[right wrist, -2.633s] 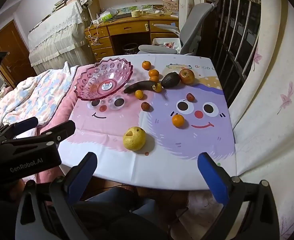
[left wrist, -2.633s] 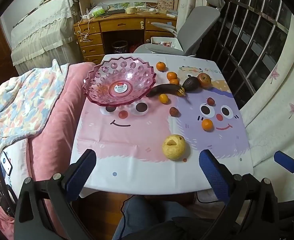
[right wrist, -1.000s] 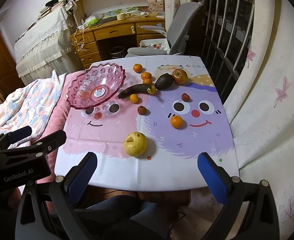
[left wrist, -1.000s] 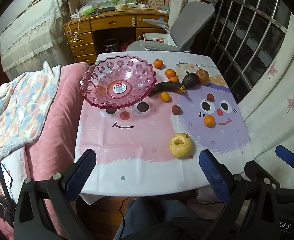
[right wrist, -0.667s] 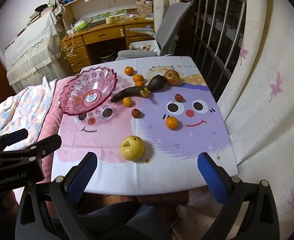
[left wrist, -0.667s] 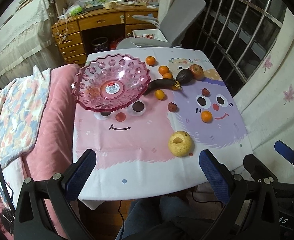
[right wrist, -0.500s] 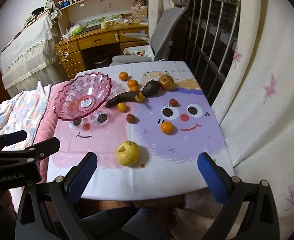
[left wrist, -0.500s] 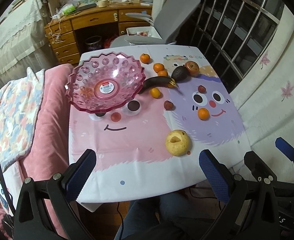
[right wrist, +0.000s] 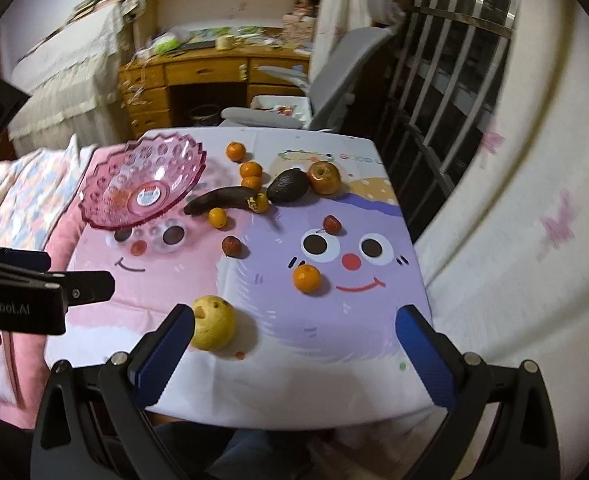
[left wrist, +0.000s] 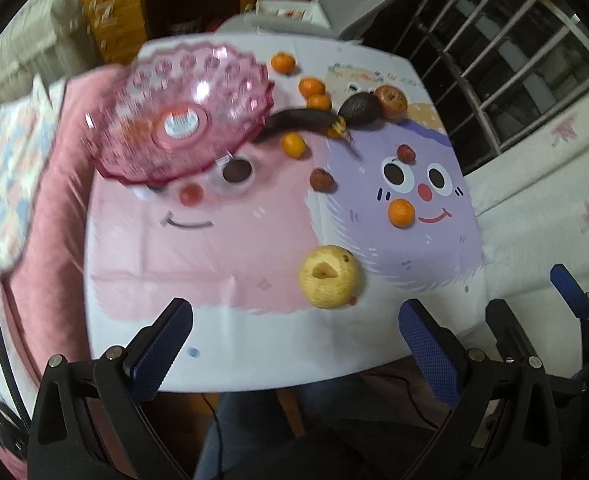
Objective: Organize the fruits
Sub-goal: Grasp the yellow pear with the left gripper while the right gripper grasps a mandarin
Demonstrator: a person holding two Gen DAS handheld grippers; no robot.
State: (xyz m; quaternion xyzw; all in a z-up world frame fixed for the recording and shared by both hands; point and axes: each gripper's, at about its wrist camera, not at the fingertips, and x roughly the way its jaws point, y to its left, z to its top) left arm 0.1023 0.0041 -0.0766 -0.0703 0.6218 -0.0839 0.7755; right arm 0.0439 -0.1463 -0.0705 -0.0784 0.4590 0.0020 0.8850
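both grippers have swung closer over the table, the left gripper (left wrist: 294,344) and right gripper (right wrist: 294,352) spread wide and empty, nearing the pear (right wrist: 213,322) for the pink bowl (right wrist: 144,184).

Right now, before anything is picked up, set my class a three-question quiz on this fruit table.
1. True or false: the pink bowl already holds fruit.
2. Which fruit lies nearest the right claw? A) apple B) pear C) avocado
3. Fill in: the dark banana lies between the bowl and the ______.

Key: 1 false, the bowl is empty. 2 B, the pear sits beside the claw's left finger. 3 avocado.
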